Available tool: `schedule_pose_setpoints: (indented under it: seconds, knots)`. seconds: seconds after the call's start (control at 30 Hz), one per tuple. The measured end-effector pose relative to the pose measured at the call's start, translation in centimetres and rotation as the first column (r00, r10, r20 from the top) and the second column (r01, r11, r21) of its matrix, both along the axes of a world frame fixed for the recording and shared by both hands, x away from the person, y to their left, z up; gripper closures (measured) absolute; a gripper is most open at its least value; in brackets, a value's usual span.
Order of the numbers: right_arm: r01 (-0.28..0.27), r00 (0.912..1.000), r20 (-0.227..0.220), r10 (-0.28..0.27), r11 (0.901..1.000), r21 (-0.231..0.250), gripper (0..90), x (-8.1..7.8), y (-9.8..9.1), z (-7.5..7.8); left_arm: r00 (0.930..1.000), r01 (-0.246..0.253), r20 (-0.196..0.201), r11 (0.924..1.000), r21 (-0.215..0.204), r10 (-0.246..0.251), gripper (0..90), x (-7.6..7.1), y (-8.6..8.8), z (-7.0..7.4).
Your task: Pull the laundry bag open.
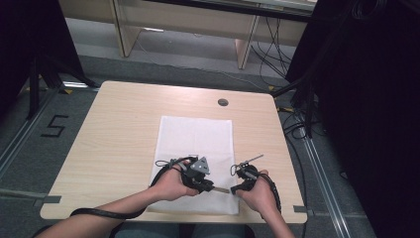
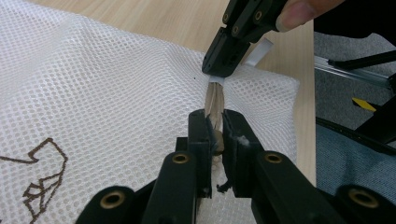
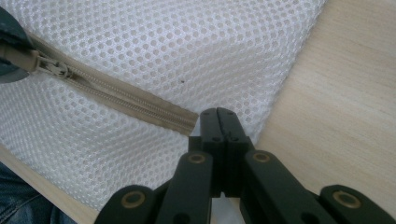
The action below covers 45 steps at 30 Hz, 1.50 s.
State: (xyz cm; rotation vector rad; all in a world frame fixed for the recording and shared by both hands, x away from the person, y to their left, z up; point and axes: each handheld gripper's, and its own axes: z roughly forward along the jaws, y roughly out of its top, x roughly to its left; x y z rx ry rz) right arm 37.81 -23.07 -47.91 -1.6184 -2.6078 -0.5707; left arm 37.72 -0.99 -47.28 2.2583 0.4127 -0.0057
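Table (image 1: 119,129): pale wood, one mesh bag laid flat at its six o'clock edge.

Mesh bag (image 1: 195,144): white netting, brown print at one corner; its tan zipper (image 3: 121,100) runs along the edge nearest the person.

Left gripper (image 2: 214,128): jaws clamped on the zipper pull (image 2: 217,140), at nine o'clock of the other gripper in the high view.

Right gripper (image 3: 219,119): jaws pressed together on the bag's corner beside the zipper's end, apparently pinching the white tab (image 2: 259,51) there.

Step in hand, as judged: working the zipper, corner anchored. Next move calls for drawing the pull steadily along the teeth while the corner stays taut.
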Motion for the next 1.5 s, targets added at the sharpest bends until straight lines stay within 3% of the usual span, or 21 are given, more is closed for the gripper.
schedule_pose_setpoints:
  seconds: [0.23, 0.73, 0.8, 1.5]
  knots:
    - [0.000, 1.0000, -0.001, 0.000, 1.0000, 0.001, 90.0, 0.0, 0.0, 0.0, 0.9999, 0.008, 0.015, 1.0000, 0.000, -0.008, 81.8, 0.1, 0.3, 0.3]
    - [0.001, 1.0000, 0.000, -0.001, 1.0000, 0.000, 90.0, 0.0, 0.0, 0.0, 1.0000, -0.005, 0.000, 1.0000, -0.003, 0.005, 81.8, 0.0, 0.9, 0.5]
    - [0.002, 1.0000, 0.001, -0.002, 1.0000, 0.000, 90.0, 0.0, 0.0, 0.0, 0.9999, 0.010, 0.013, 0.9999, -0.001, -0.010, 81.8, 0.1, 1.0, 0.5]
    - [0.003, 1.0000, 0.001, -0.003, 1.0000, 0.001, 90.0, 0.0, 0.0, 0.0, 1.0000, -0.004, -0.006, 1.0000, -0.005, 0.004, 81.8, 0.0, 1.7, 0.8]
